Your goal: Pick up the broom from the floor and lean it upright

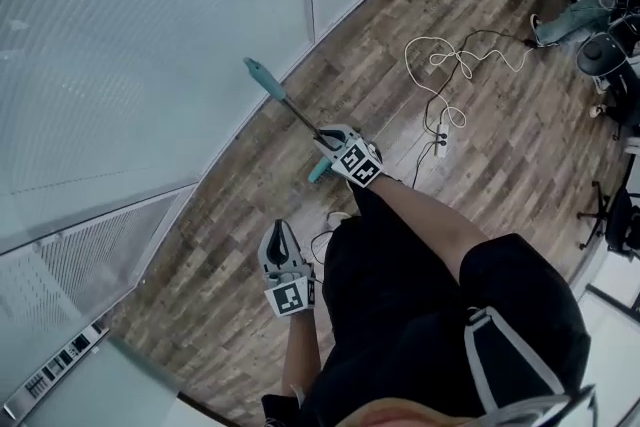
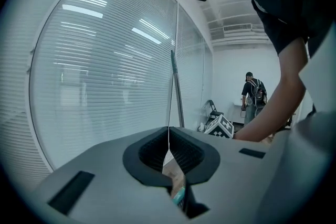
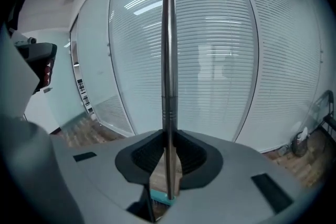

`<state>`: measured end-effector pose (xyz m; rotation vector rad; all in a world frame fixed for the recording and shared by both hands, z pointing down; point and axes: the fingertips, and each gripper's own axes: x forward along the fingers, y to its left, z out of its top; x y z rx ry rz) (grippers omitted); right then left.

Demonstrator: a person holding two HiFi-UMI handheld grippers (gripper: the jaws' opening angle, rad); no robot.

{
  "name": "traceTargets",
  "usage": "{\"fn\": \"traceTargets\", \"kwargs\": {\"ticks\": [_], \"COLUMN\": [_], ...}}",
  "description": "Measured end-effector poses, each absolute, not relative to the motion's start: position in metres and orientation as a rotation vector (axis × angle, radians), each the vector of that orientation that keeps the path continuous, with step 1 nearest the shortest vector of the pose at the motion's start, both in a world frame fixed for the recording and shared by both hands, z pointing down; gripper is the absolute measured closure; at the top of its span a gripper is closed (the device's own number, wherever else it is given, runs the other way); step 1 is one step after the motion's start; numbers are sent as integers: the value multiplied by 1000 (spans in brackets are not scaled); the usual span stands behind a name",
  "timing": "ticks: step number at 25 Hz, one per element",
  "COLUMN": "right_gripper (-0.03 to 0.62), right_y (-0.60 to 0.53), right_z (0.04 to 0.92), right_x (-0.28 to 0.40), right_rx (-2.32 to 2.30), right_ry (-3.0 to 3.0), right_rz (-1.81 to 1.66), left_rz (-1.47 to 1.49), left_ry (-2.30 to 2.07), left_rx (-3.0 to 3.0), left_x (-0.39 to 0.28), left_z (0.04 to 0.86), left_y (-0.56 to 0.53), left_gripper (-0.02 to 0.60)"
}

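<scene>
1. Found broom (image 1: 292, 107) pinched at its metal handle by right gripper (image 1: 330, 139), near-upright beside glass wall (image 1: 150, 45).
2. Found left gripper (image 1: 281, 233) pressed together, empty.
3. Judged light, stiff, slick; best held mid-shaft.

The head camera looks steeply down from above the person, from well off, taking in the left claw (image 1: 281, 235), the right claw (image 1: 330, 140), the wooden floor (image 1: 480, 135) across the right of the frame and the blind-covered glass wall (image 1: 130, 45) at upper left. Each claw camera sits close behind its own jaws: the left one faces roughly level along that wall toward the room's far end, and the right one faces the wall squarely. All three views share that wall and the broom (image 1: 285, 100).
</scene>
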<state>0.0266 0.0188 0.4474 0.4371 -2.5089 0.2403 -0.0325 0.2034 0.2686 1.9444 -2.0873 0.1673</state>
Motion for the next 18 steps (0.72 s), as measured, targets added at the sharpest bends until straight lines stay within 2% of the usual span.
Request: {"fn": "traceTargets", "kwargs": {"ticks": [7,13,18], "right_gripper": [516,516,516], "right_y": [-45,-102,-155], "right_z": [456,503,555], "right_x": [34,57,50], "right_rx": [510,608,614], "right_ry": [-2505,-2494,-2447], "right_rz": [253,409,474], "left_rz": [369,184,69], "left_ry": [-2078,-2007,-2014], "left_rx": [2108,2043,2041], "left_x": [-54,-56,-63], "left_z": [263,267,276], "left_y": [151,69,-14], "left_gripper": [561,561,561]}}
